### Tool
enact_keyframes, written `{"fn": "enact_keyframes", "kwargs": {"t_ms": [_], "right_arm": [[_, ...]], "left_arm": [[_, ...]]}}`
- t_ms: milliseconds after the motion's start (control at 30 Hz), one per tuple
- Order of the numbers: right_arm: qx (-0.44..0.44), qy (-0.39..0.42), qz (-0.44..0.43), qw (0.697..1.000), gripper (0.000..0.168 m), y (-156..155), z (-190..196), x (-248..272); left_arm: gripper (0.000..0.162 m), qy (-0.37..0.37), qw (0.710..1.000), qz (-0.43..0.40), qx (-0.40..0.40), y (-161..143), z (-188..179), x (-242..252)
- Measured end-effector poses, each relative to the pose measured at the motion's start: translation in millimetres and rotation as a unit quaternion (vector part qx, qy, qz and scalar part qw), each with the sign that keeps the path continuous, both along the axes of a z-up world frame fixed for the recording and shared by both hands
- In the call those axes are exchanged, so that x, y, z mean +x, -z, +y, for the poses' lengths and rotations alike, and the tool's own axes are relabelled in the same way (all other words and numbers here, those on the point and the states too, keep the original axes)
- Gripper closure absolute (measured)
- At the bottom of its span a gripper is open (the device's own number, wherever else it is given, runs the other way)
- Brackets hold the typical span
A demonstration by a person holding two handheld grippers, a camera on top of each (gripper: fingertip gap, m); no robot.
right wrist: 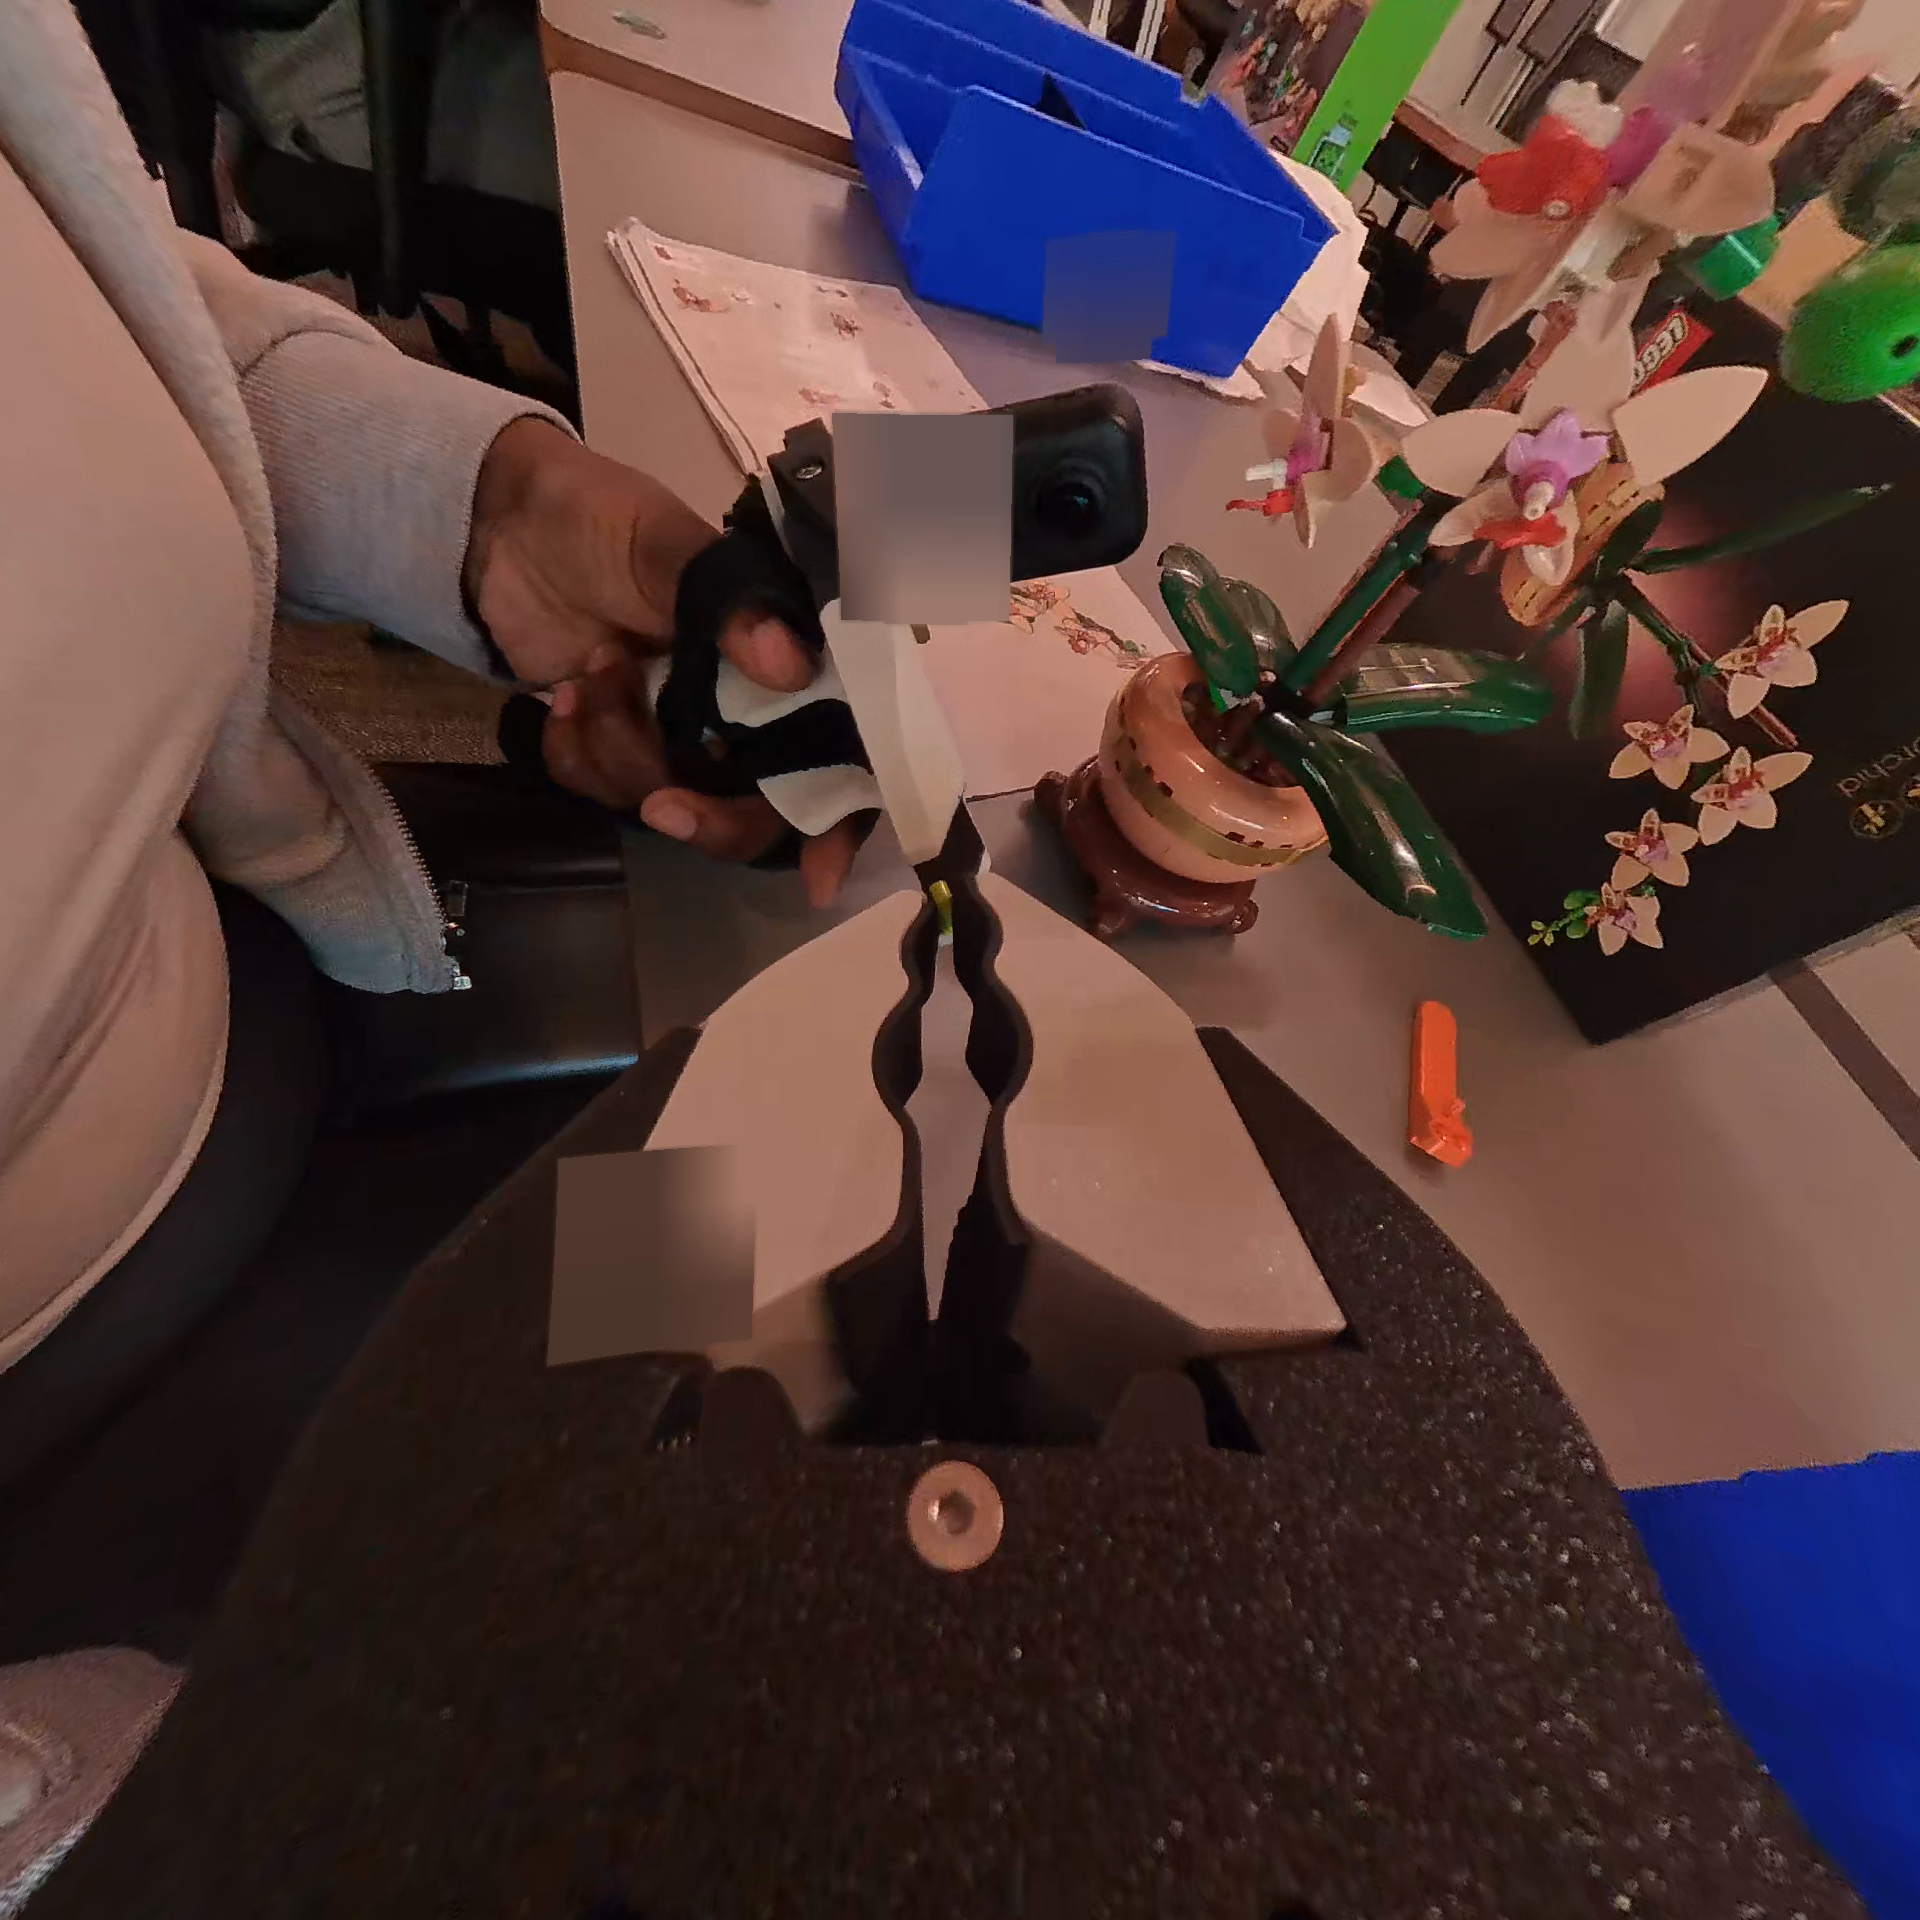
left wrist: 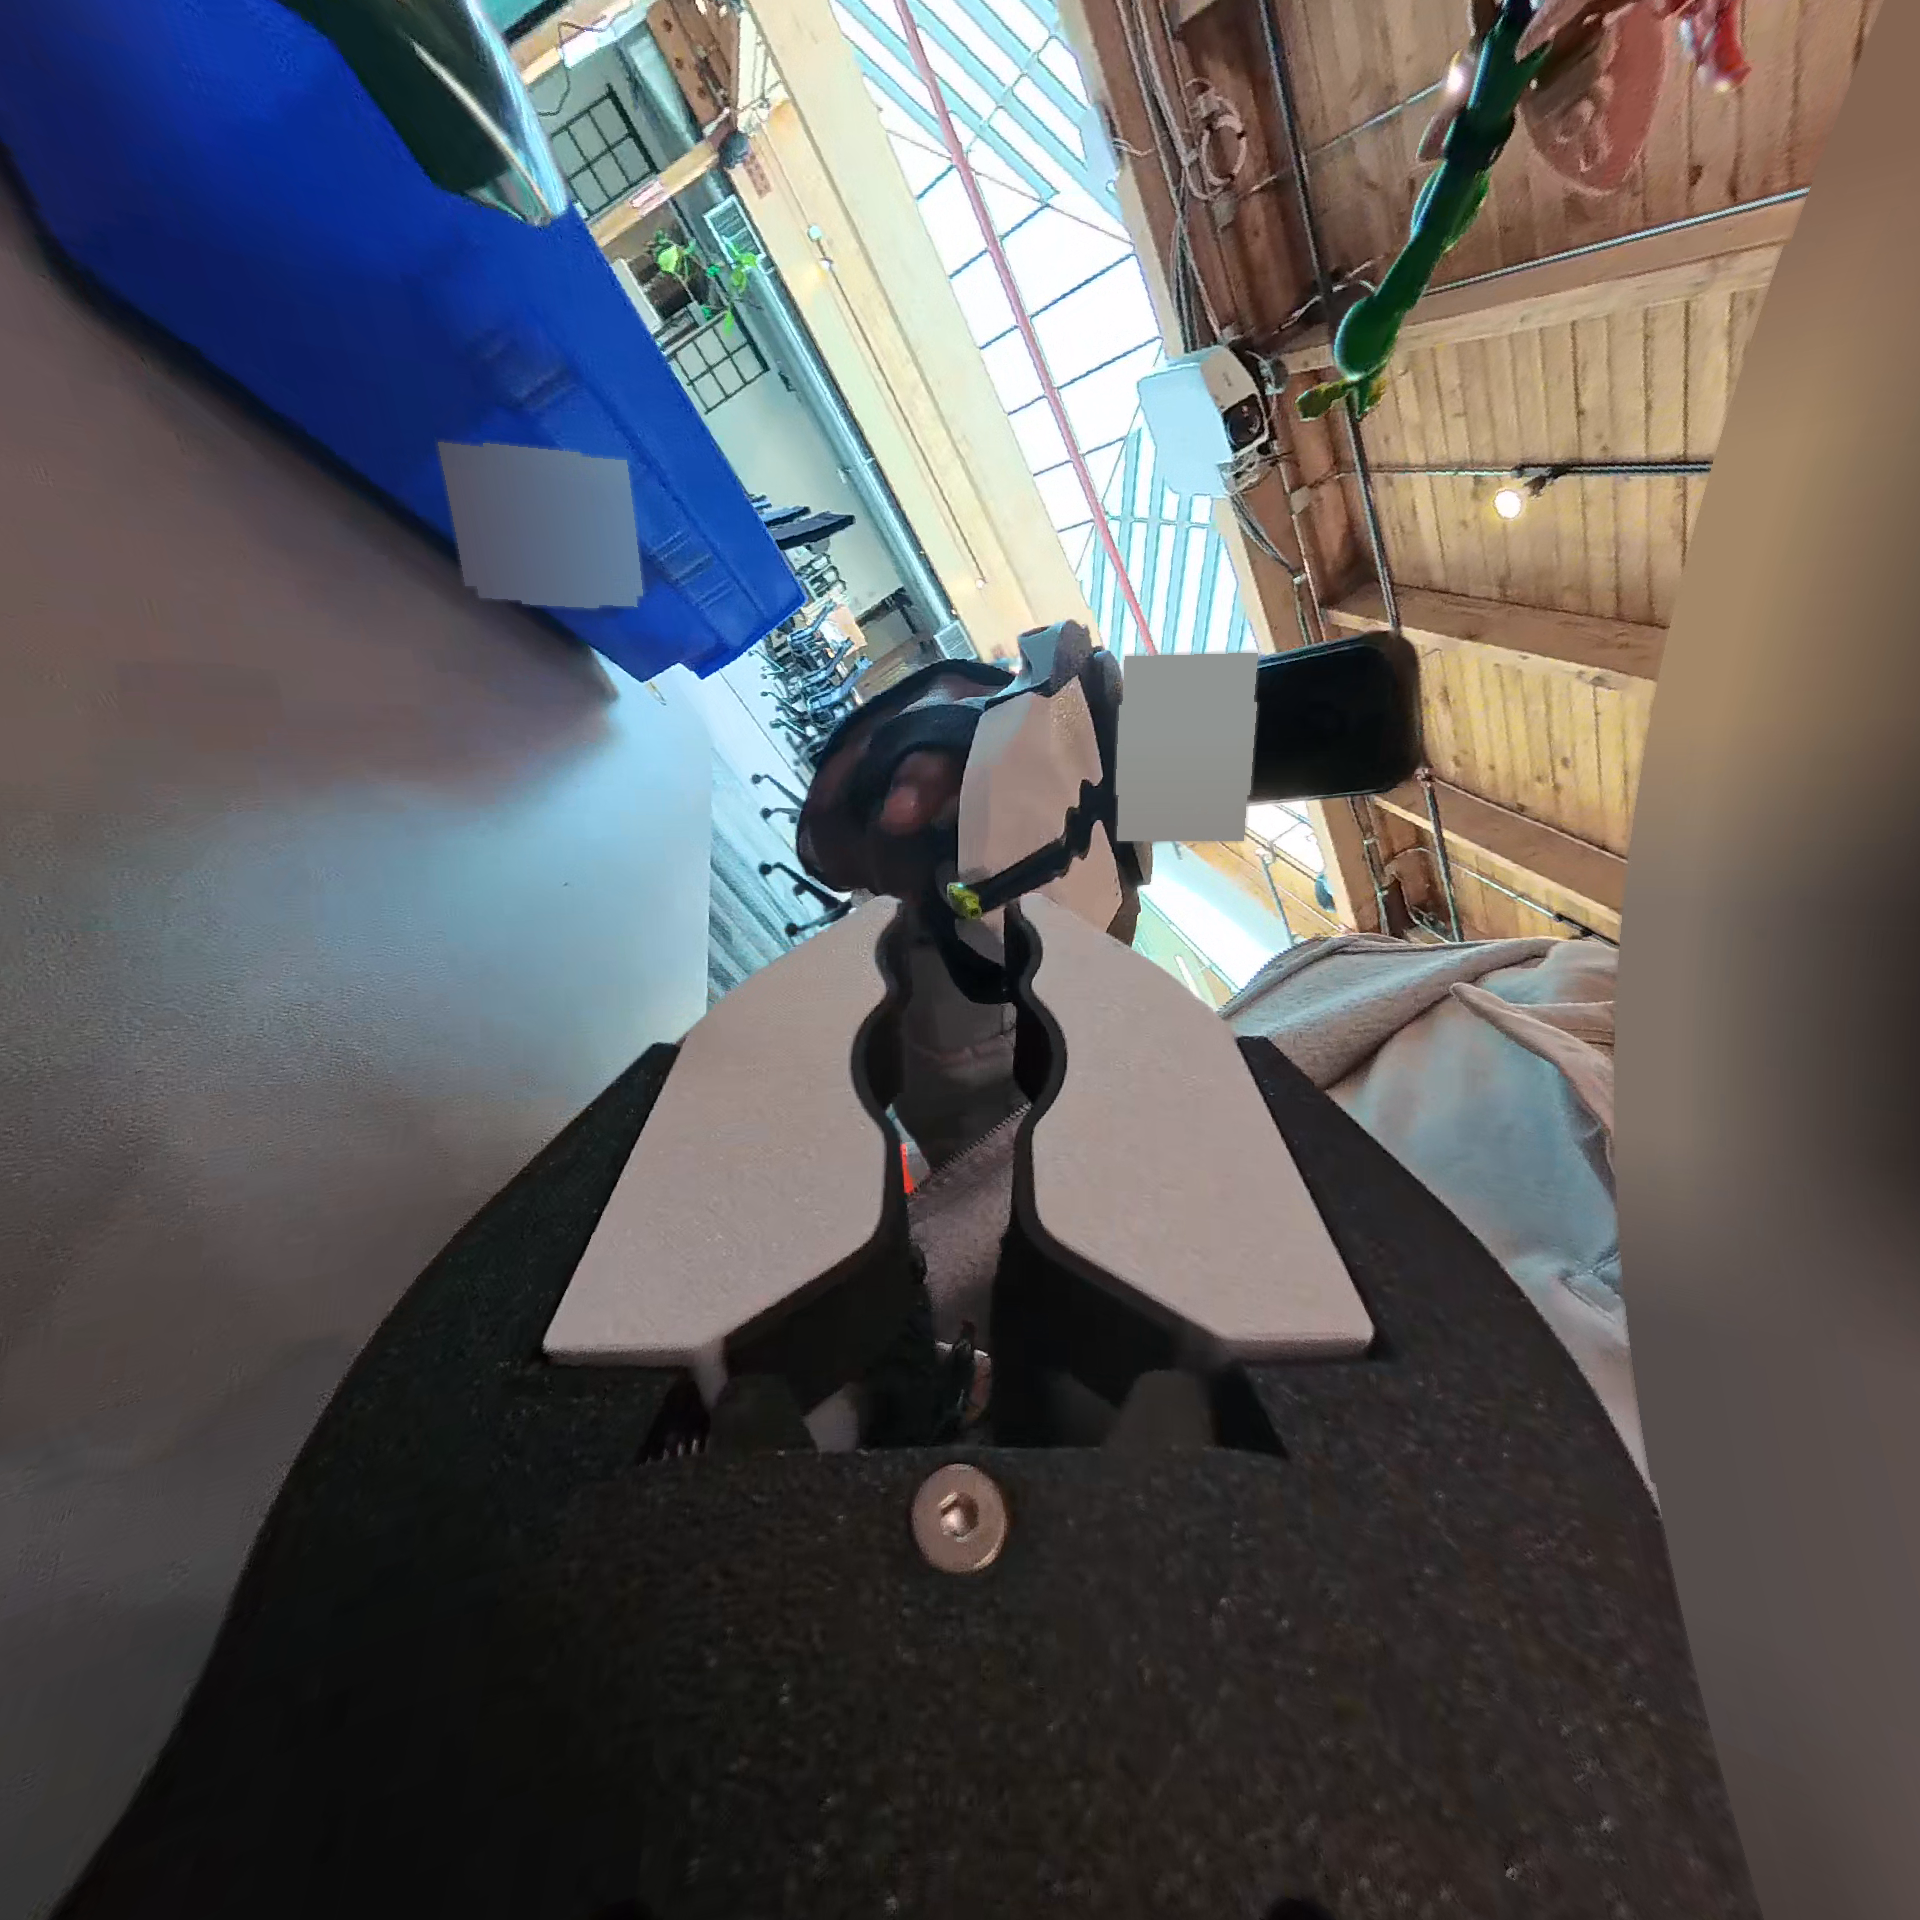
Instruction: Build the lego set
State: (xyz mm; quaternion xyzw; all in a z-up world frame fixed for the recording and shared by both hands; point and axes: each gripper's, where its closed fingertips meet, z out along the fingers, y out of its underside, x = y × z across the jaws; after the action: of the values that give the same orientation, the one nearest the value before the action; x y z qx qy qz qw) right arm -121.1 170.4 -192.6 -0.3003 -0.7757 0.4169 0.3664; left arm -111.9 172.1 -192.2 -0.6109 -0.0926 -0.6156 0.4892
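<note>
A small lime piece sits pinched between the tips of my right gripper, whose jaws are nearly closed on it. My left gripper, held in a gloved hand, comes in from above and its tip touches that piece. In the left wrist view, which tilts up at the ceiling, the lime piece sticks out of the right gripper. It lies at the mouth of my left gripper, whose jaws stand a narrow gap apart. Whether they grip anything is hidden.
The built orchid in its pink pot stands on the grey table just right of the grippers, with its stem overhead. Behind are the dark set box, a blue bin and the instruction booklet. An orange brick separator lies at right. The grippers are tip to tip, or close to it.
</note>
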Motion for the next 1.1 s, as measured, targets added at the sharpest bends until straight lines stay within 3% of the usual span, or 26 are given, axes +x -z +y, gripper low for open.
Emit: {"fn": "enact_keyframes", "kwargs": {"t_ms": [200,633,800,1100], "right_arm": [[0.009,0.009,-0.006,1.0,0.165,1.9,-0.6,-3.2],[0.04,-0.005,0.006,0.999,0.165,-3.7,-5.1,-6.5],[0.049,-0.008,0.006,0.999,0.165,-4.4,-6.3,-6.1],[0.016,-0.025,0.016,0.999,0.164,-10.9,-10.9,-3.7]], "left_arm": [[0.155,0.014,1.0,-0.007,0.013,-1.4,-0.6,2.9],[0.152,0.01,0.999,-0.026,0.019,-3.6,-4.2,-2.4],[0.158,0.01,0.999,-0.028,0.028,-5.4,-6.0,-3.0],[0.161,0.024,0.997,-0.052,0.052,-12.8,-11.4,-1.0]]}}
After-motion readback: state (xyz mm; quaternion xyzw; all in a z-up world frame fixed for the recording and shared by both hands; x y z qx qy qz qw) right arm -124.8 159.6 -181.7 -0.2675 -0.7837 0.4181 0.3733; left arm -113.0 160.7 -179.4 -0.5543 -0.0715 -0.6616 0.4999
